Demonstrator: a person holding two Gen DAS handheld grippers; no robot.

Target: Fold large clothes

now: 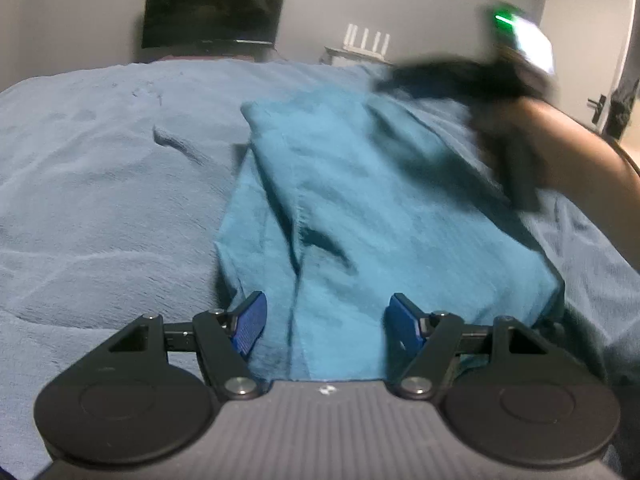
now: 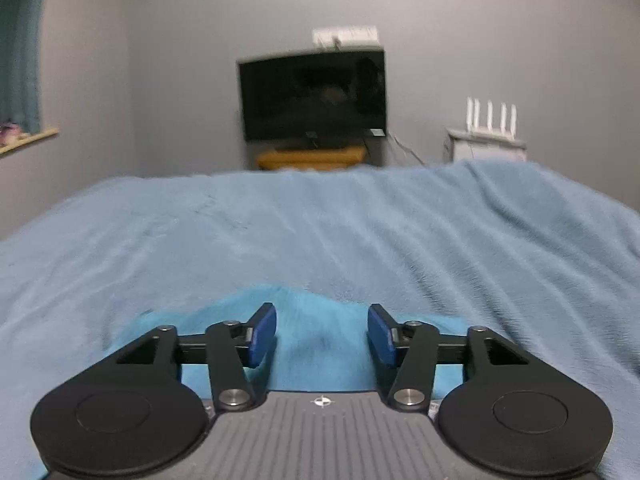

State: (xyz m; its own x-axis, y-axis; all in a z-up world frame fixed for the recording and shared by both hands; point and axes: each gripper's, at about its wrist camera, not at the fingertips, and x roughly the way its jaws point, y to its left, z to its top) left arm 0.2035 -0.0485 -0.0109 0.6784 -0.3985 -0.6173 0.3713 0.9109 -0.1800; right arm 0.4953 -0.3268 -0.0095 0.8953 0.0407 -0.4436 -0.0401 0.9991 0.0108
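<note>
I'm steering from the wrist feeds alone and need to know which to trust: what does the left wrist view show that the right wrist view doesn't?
Only the left wrist view: most of the teal garment, creased and lying lengthwise, the blurred right gripper over its far end with the person's forearm, and a door.

Only the right wrist view: a curtain and a window sill at the left.

Both: the blue blanket, dark TV, white router, and teal cloth between open blue pads, untouched.

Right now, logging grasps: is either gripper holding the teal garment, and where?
Neither: left gripper and right gripper stand open over the teal garment.
</note>
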